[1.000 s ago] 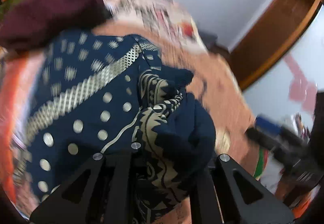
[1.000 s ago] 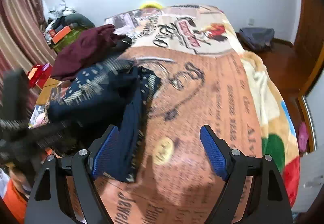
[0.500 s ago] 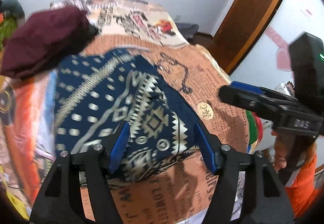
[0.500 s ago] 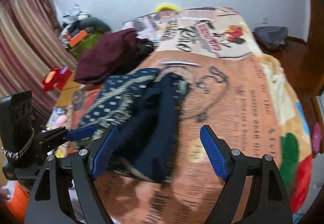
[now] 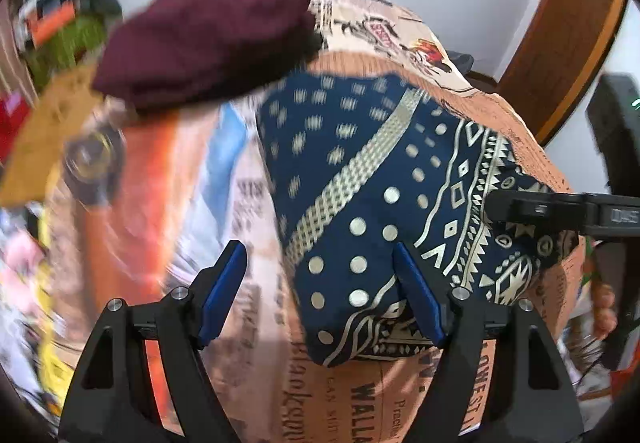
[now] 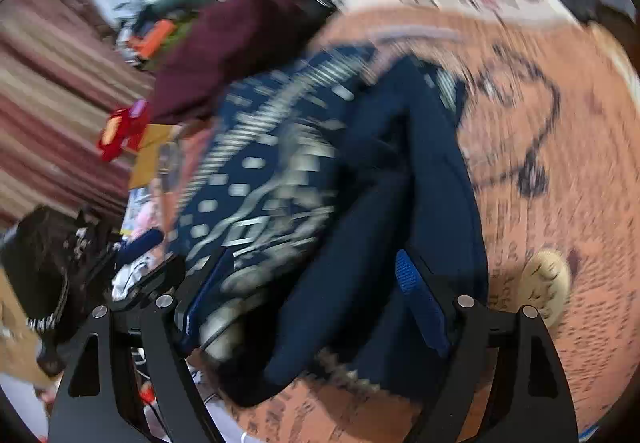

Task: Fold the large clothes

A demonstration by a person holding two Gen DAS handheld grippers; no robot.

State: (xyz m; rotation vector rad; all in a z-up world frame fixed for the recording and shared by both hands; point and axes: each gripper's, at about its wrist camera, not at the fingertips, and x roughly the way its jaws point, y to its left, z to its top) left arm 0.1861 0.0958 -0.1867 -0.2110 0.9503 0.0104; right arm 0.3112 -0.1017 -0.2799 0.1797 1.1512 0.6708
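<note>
A navy garment with a cream dot and zigzag pattern (image 5: 380, 179) lies folded on the orange printed bedspread (image 5: 400, 395). My left gripper (image 5: 320, 291) is open and empty, hovering just left of the garment's near edge, its right finger over the fabric. The other gripper shows at the right of the left wrist view (image 5: 560, 209) over the garment's right side. In the blurred right wrist view my right gripper (image 6: 308, 307) is open with the navy garment (image 6: 360, 203) lying between and under its fingers. I cannot tell if it touches the cloth.
A maroon garment (image 5: 208, 43) lies bunched at the far side of the bed, touching the navy one. Cluttered items and a striped curtain (image 6: 52, 91) stand left of the bed. A wooden door frame (image 5: 568, 35) is at the right.
The left gripper has let go of the garment and opened, then swung left. The garment now lies flat and folded. The right gripper has moved in low over it.
</note>
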